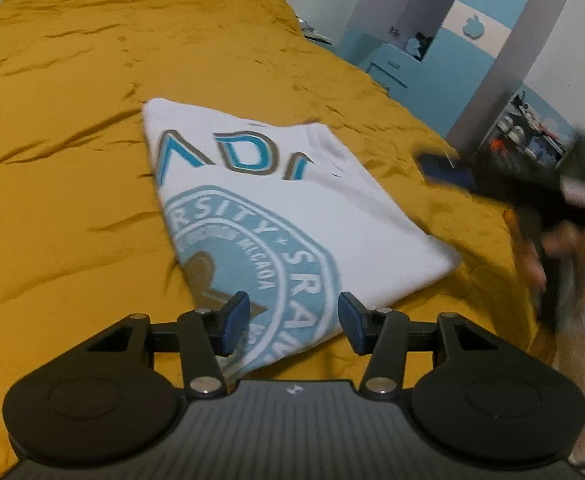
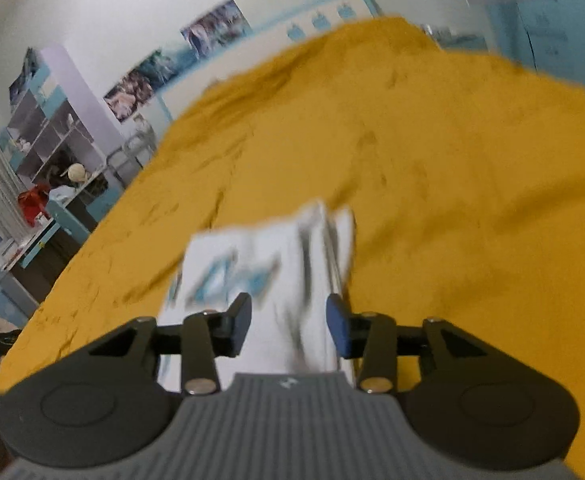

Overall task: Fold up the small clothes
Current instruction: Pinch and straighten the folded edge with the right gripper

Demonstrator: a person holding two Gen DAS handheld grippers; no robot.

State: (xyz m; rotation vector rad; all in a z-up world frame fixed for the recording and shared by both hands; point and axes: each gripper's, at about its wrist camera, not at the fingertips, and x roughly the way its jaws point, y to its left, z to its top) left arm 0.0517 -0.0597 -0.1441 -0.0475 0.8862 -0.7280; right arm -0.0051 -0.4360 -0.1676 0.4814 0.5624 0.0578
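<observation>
Both my tongs stand part open, gripping nothing. Left gripper (image 1: 293, 322) hovers over the near corner of the white T-shirt (image 1: 276, 216); its pads are clear of the cloth. Right gripper (image 2: 288, 330) hangs above the same shirt, blurred, nothing pinched. Shirt lies folded into a flat rectangle, blue lettering and round emblem upward, on the mustard bedspread (image 1: 72, 140).

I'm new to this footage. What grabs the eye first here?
A white folded T-shirt with a light-blue round emblem lies mid-bed on the mustard-yellow bedspread. The left tongs hang open over its near edge, and the right tongs show blurred at the right.
</observation>
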